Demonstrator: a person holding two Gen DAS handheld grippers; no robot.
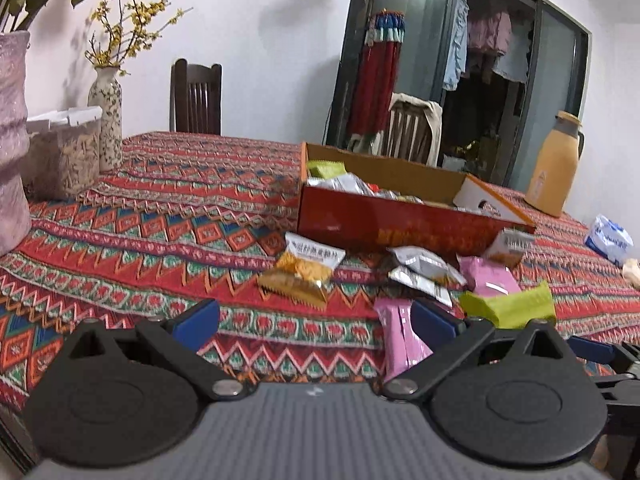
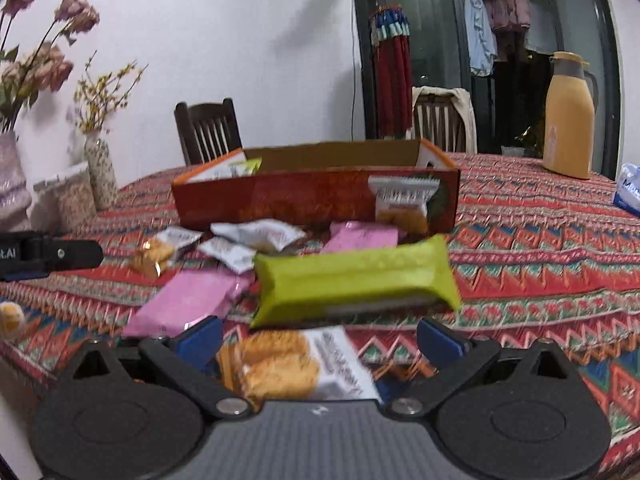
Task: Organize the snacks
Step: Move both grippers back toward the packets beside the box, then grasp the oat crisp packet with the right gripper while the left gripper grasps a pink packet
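An open red-orange cardboard box (image 1: 400,226) (image 2: 304,200) stands mid-table with several snack packs inside. Loose packs lie in front of it: a yellow cracker pack (image 1: 304,272), silver packs (image 1: 424,270) (image 2: 256,234), pink packs (image 1: 402,344) (image 2: 184,304) and a green pack (image 1: 510,308) (image 2: 352,280). My left gripper (image 1: 316,322) is open above the cloth, its right finger beside a pink pack. My right gripper (image 2: 320,340) is open, with a white-and-orange cracker pack (image 2: 296,364) lying between its jaws and the green pack just ahead. The left gripper's body (image 2: 52,254) shows at the left edge.
A patterned red tablecloth (image 1: 160,220) covers the table. Two vases (image 1: 105,120) and a clear container (image 1: 60,160) stand at the left. A yellow thermos (image 2: 568,120) and a blue-white tissue pack (image 1: 608,240) are at the right. Chairs (image 2: 208,132) stand behind.
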